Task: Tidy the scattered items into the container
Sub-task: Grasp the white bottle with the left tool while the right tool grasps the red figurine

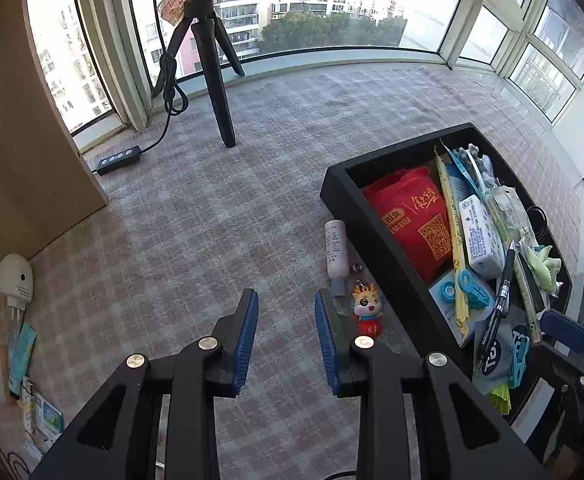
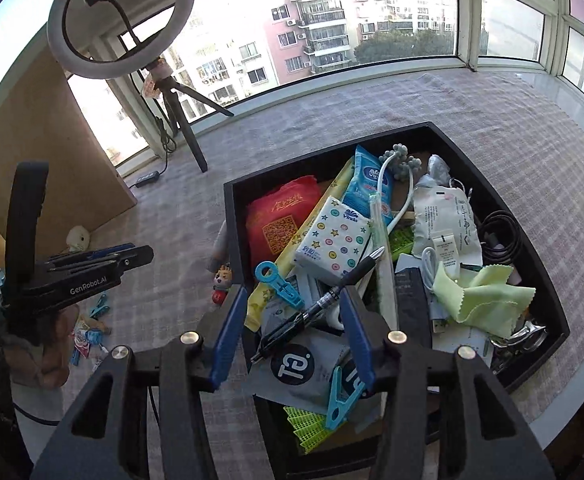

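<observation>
beside the black container's [image 1: 384, 248] left wall, the doll keychain [image 1: 367, 309] is best straddled squarely by the left hand-held gripper [image 1: 286, 342], half-open and empty.

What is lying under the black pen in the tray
The black pen lies on top of the pile in the black tray, crossing a grey packet and a white tissue pack. Anything deeper is covered.

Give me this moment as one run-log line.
left gripper: jaws open, empty | right gripper: jaws open over black pen in container | outside: mascot keychain, white tube
</observation>
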`<state>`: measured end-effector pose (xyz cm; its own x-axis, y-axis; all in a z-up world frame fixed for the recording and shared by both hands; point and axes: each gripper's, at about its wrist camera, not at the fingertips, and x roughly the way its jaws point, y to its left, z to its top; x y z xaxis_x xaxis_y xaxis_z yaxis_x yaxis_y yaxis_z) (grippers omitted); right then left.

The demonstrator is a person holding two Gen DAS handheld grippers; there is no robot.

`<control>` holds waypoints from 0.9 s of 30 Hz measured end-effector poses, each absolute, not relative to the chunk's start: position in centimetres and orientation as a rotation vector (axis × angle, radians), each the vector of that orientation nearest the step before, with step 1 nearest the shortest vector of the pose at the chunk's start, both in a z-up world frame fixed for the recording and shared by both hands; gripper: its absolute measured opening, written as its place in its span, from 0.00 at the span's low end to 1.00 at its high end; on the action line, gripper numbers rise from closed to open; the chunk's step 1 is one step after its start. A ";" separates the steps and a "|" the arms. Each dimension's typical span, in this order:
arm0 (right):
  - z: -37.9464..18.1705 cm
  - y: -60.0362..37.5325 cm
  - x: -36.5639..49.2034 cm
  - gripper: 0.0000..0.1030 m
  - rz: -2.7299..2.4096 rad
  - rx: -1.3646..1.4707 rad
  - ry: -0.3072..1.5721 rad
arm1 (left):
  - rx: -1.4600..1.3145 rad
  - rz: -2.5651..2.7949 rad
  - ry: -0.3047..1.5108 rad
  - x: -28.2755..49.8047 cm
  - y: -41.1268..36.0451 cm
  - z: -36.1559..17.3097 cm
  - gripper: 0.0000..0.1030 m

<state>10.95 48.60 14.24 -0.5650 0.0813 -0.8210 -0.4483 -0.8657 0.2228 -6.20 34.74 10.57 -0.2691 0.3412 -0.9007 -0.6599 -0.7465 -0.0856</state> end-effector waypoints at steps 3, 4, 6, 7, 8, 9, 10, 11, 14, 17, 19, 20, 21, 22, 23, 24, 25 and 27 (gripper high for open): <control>11.9 45.2 8.8 0.39 2.446 -1.325 0.630 | -1.346 1.999 0.415 -7.2 35.4 9.6 0.26; 10.9 44.4 8.1 0.37 2.431 -1.341 0.642 | -1.345 1.976 0.420 -7.4 35.8 9.3 0.26; 9.3 43.3 6.7 0.35 2.389 -1.357 0.649 | -1.345 1.935 0.439 -7.7 36.8 8.6 0.26; 8.7 43.0 6.1 0.34 2.374 -1.358 0.661 | -1.344 1.920 0.445 -7.8 37.2 8.2 0.28; 8.2 42.8 5.7 0.34 2.356 -1.354 0.669 | -1.343 1.912 0.448 -8.0 37.7 7.9 0.29; 7.7 42.7 5.3 0.34 2.339 -1.349 0.669 | -1.344 1.907 0.455 -8.1 38.1 7.4 0.29; 7.4 42.6 5.0 0.34 2.322 -1.345 0.653 | -1.344 1.896 0.460 -8.3 38.6 7.0 0.29; 7.0 42.5 4.6 0.34 2.309 -1.344 0.639 | -1.350 1.885 0.462 -8.5 39.0 6.5 0.29; 6.1 42.7 3.8 0.34 2.276 -1.347 0.645 | -1.372 1.859 0.465 -9.1 40.1 5.2 0.29; 5.4 43.1 3.4 0.34 2.248 -1.341 0.659 | -1.380 1.851 0.487 -9.5 41.0 4.0 0.30; 5.0 43.3 3.1 0.34 2.233 -1.335 0.653 | -1.360 1.861 0.473 -9.8 41.3 4.1 0.34; 4.8 43.4 3.0 0.34 2.229 -1.338 0.652 | -1.361 1.859 0.470 -10.0 41.5 4.1 0.33; 4.6 43.4 2.8 0.34 2.226 -1.345 0.656 | -1.361 1.853 0.466 -10.1 41.6 4.1 0.34; 4.3 43.5 2.7 0.34 2.218 -1.351 0.660 | -1.359 1.852 0.466 -10.3 41.7 4.1 0.34; 4.4 43.5 2.6 0.34 2.222 -1.340 0.647 | -1.361 1.849 0.458 -10.4 41.6 4.2 0.33; 4.5 43.5 2.3 0.34 2.224 -1.342 0.637 | -1.372 1.837 0.435 -10.6 41.5 4.2 0.33; 4.4 43.6 2.3 0.34 2.221 -1.347 0.639 | -1.379 1.819 0.414 -10.7 41.3 4.2 0.33; 4.5 43.8 2.4 0.34 2.223 -1.345 0.657 | -1.385 1.816 0.413 -10.6 41.1 4.0 0.34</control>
<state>2.38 43.78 4.49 -0.4177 0.1360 -0.8983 -0.6029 -0.7812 0.1620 -10.60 41.08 4.04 -0.0824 0.3937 -0.9155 -0.7511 -0.6284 -0.2026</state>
